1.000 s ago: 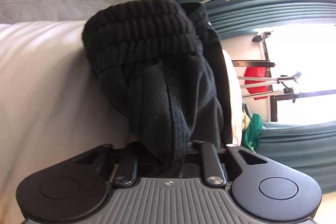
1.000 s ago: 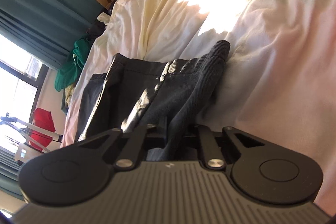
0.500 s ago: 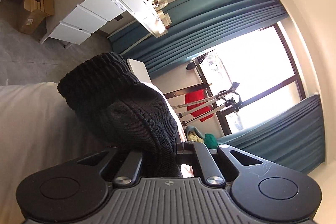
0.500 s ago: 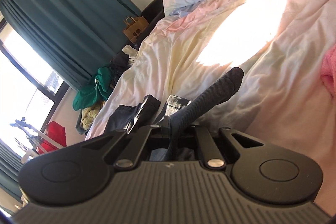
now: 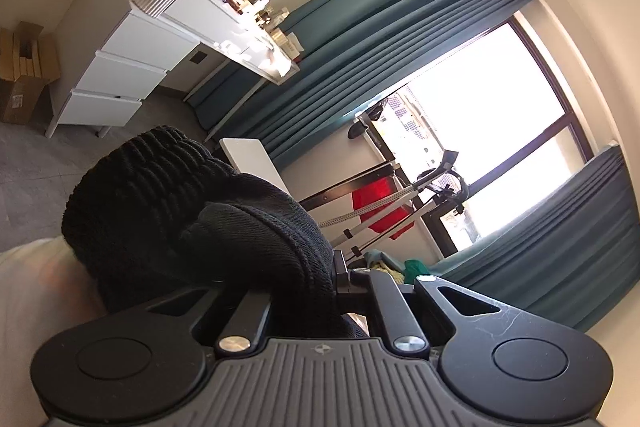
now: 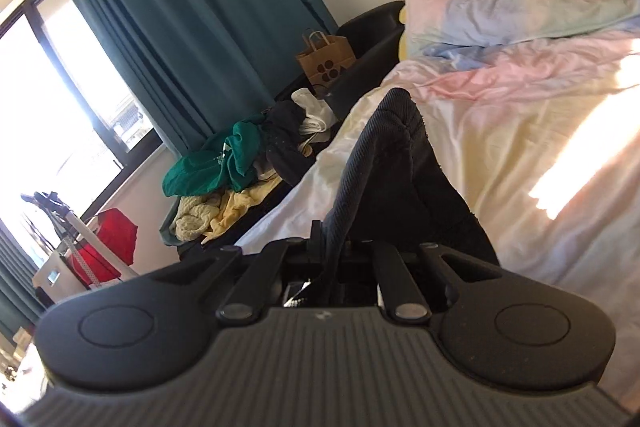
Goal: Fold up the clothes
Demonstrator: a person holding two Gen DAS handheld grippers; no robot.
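A black knitted garment point(image 5: 180, 211) with a ribbed cuff bunches up in front of the left wrist camera. My left gripper point(image 5: 320, 279) is shut on its fabric, and the cloth hides the fingertips. In the right wrist view a dark ribbed fold of the same kind of garment point(image 6: 388, 163) stands up from my right gripper point(image 6: 336, 251), which is shut on it. Both pieces are lifted above the bed point(image 6: 540, 147), which has pale pink and yellow bedding.
A pile of green, yellow and dark clothes point(image 6: 240, 171) lies beside the bed near teal curtains point(image 6: 180, 27). A paper bag point(image 6: 326, 61) and pillows point(image 6: 520, 7) are at the bed's head. A white dresser point(image 5: 132, 67), cardboard boxes point(image 5: 24, 75) and a drying rack point(image 5: 380, 203) stand across the room.
Both grippers have risen with the dark garment, lifting it off the bed. The views now tilt up toward the room, window and curtains instead of down at the bedding.
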